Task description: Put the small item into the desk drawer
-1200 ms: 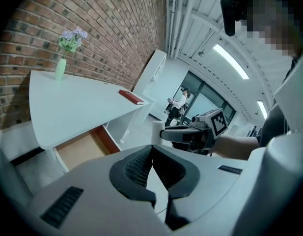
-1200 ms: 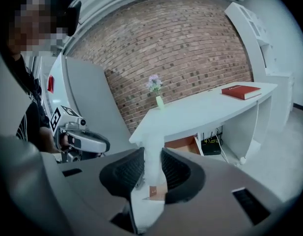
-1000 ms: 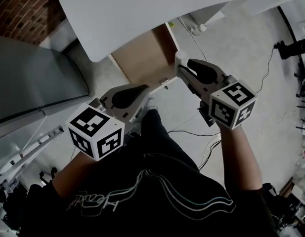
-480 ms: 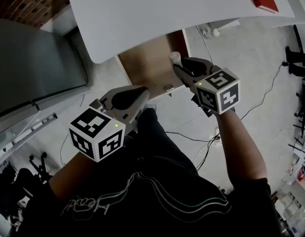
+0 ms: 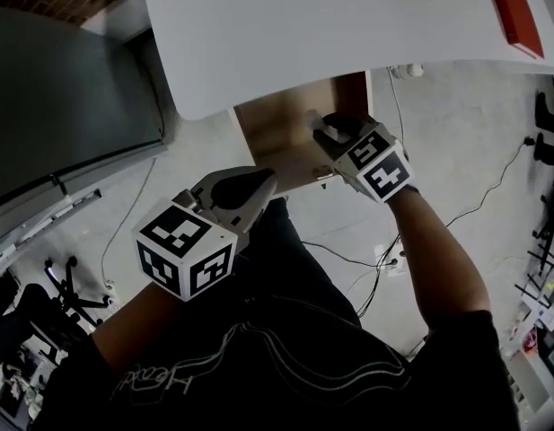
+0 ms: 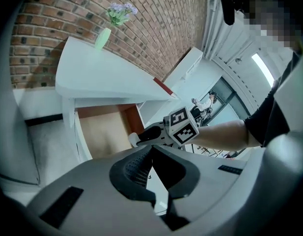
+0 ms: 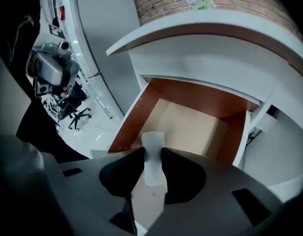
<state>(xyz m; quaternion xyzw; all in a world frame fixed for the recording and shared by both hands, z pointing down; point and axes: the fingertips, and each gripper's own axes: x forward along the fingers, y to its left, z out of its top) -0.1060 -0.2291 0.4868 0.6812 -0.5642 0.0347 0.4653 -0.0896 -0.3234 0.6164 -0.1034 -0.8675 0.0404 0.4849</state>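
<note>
White little item (image 7: 153, 142) is pinched between the pads of my right tool (image 7: 152, 157), hanging over the front of the open drawer (image 7: 190, 124) under the white surface (image 5: 330, 25). I'd ease it lower and further in over the bare bottom before letting go, so it doesn't bounce off the front edge. Left tool (image 6: 151, 150) is closed on nothing, parked near my body.

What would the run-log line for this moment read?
right gripper: shut on small white item | position: over open drawer | left gripper: shut, empty | item: not yet released
</note>
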